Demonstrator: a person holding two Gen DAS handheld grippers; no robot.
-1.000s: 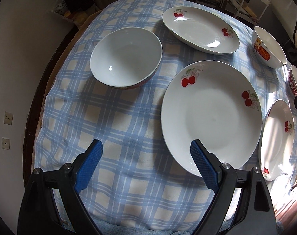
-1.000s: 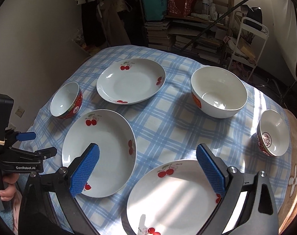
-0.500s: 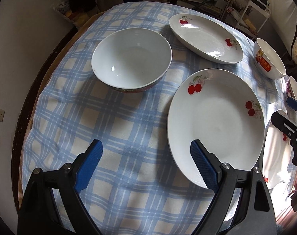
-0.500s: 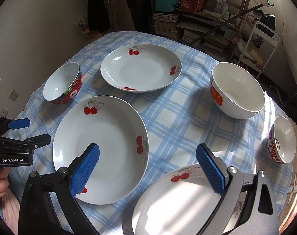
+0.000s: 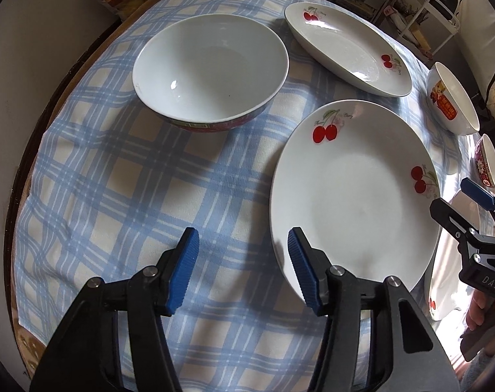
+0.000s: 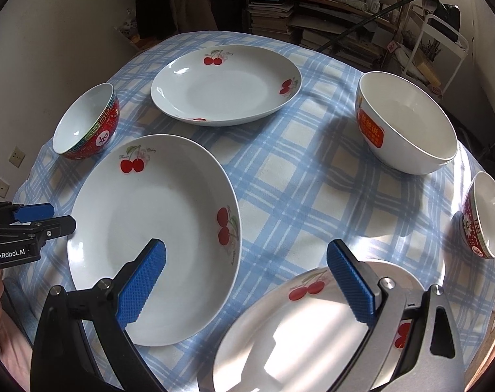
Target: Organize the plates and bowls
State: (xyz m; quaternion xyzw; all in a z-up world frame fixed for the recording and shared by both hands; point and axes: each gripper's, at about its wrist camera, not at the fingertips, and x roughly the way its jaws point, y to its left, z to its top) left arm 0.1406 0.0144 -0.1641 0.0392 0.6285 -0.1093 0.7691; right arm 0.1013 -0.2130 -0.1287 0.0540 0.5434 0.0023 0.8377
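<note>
Three white cherry plates lie on the checked tablecloth: a near-left plate, a far plate, and a near-right plate. A red-rimmed bowl sits at the left. A large white bowl and a small red bowl sit at the right. My left gripper is open, half closed, its right pad at the near-left plate's rim. My right gripper is open wide above the gap between the two near plates.
The round table's edge curves at the left, close to a wall with sockets. Shelves with books and clutter and a white rack stand behind the table. The left gripper shows in the right wrist view.
My left gripper's jaws have narrowed and it has moved forward toward the near-left plate's rim. My right gripper has moved forward and lower over the table, jaws still wide.
</note>
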